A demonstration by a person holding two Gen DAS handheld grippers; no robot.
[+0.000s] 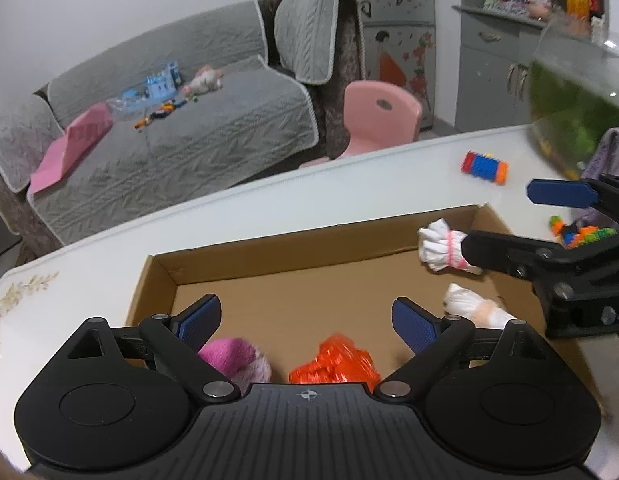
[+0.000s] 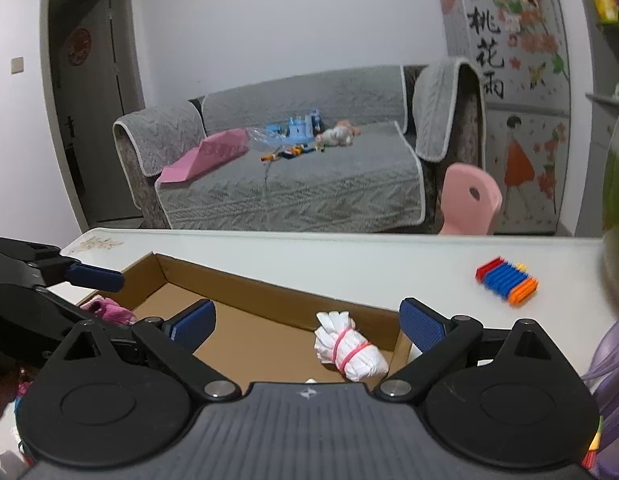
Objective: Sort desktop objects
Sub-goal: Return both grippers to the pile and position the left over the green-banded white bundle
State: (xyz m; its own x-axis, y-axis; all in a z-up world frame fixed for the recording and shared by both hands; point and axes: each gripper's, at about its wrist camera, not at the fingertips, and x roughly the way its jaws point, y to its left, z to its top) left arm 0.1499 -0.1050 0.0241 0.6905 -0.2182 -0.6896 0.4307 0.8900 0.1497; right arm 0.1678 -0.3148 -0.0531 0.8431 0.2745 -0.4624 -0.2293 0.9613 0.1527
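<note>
white bundle [image 2: 351, 346] between right claw [image 2: 309, 326] (apart)

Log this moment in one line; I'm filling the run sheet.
left gripper: open, empty | right gripper: open, empty | white bundle: in cardboard box | block toy: on table

Both grippers spread wide, pointing downward

The left gripper [image 1: 306, 322] tilts steeply down, its blue-padded jaws far apart with nothing pressed between them. The right gripper [image 2: 307, 324] angles down more gently, its jaws equally wide and gripping nothing.
</note>
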